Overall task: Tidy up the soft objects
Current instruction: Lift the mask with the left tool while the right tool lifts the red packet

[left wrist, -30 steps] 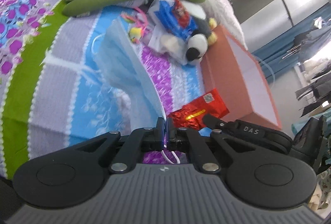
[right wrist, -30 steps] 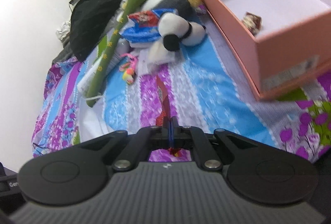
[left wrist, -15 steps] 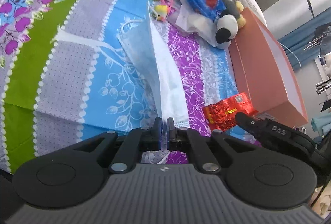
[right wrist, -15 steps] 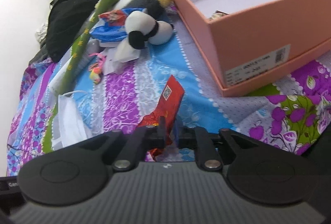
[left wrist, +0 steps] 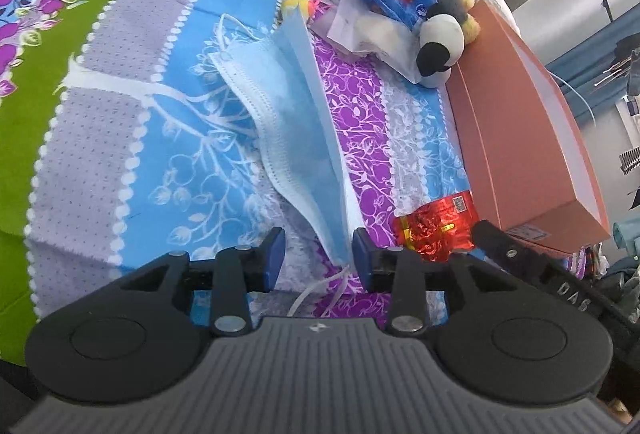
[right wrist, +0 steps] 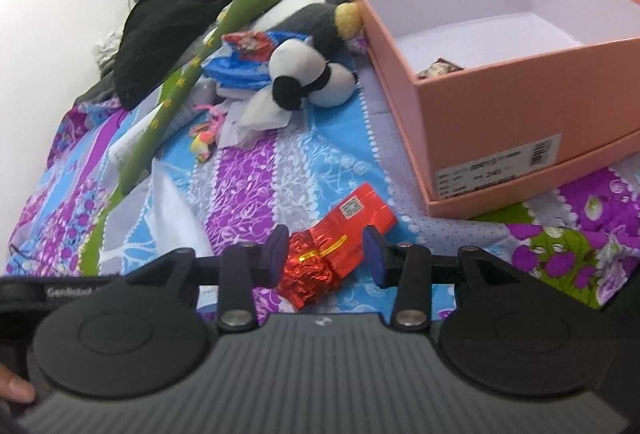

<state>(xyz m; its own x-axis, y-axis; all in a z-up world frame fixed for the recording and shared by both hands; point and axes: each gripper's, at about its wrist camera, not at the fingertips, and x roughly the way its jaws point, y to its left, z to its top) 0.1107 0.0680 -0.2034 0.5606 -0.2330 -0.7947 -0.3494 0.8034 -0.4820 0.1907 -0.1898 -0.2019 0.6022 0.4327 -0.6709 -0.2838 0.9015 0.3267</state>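
So the right gripper (right wrist: 325, 254) has its blue-padded fingers spread wide with the crinkly red foil snack packet (right wrist: 338, 242) lying on the bedspread right between them, its long axis running diagonally up and to the right toward the open salmon-pink cardboard box (right wrist: 520, 121), so that hand looks nearest for grabbing it. The left gripper (left wrist: 318, 254) is spread wide too, with the pale blue pleated face mask (left wrist: 288, 121) lying slack between its pads and stretching straight away from the fingers. Further back, the black-and-white plush penguin (right wrist: 308, 77) and long green stuffed club (right wrist: 208, 61) sit well apart from both grippers.
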